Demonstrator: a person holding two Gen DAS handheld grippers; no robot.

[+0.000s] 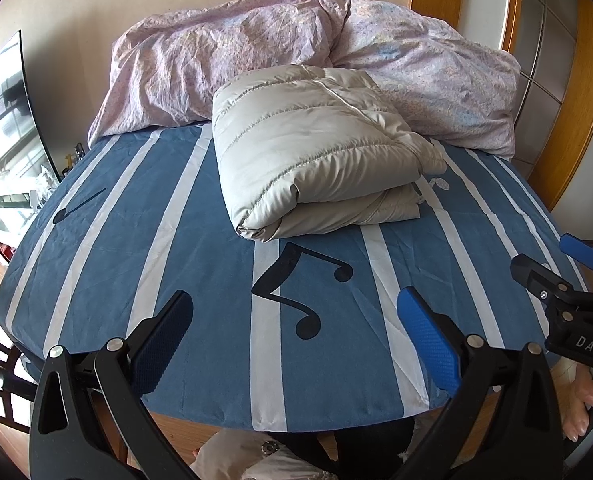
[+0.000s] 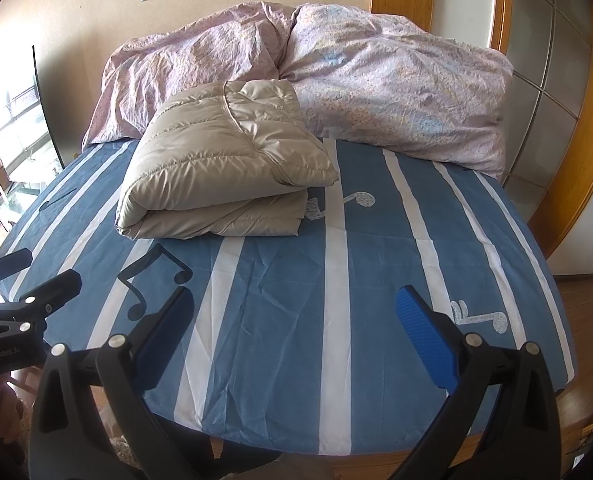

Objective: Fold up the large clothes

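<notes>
A beige puffer jacket (image 1: 316,152) lies folded in a thick stack on the blue striped bed sheet (image 1: 200,264), towards the far side of the bed. It also shows in the right wrist view (image 2: 224,172). My left gripper (image 1: 296,320) is open and empty, held above the near edge of the bed, well short of the jacket. My right gripper (image 2: 292,316) is open and empty too, above the near edge of the sheet (image 2: 336,280). The right gripper shows at the right edge of the left wrist view (image 1: 556,272), and the left gripper at the left edge of the right wrist view (image 2: 28,280).
A crumpled pink duvet (image 1: 376,52) lies piled along the far side of the bed, right behind the jacket. A wall stands behind it. A wooden door frame (image 1: 584,92) is at the right. A window (image 1: 4,128) is at the left. More fabric lies on the floor below (image 1: 256,456).
</notes>
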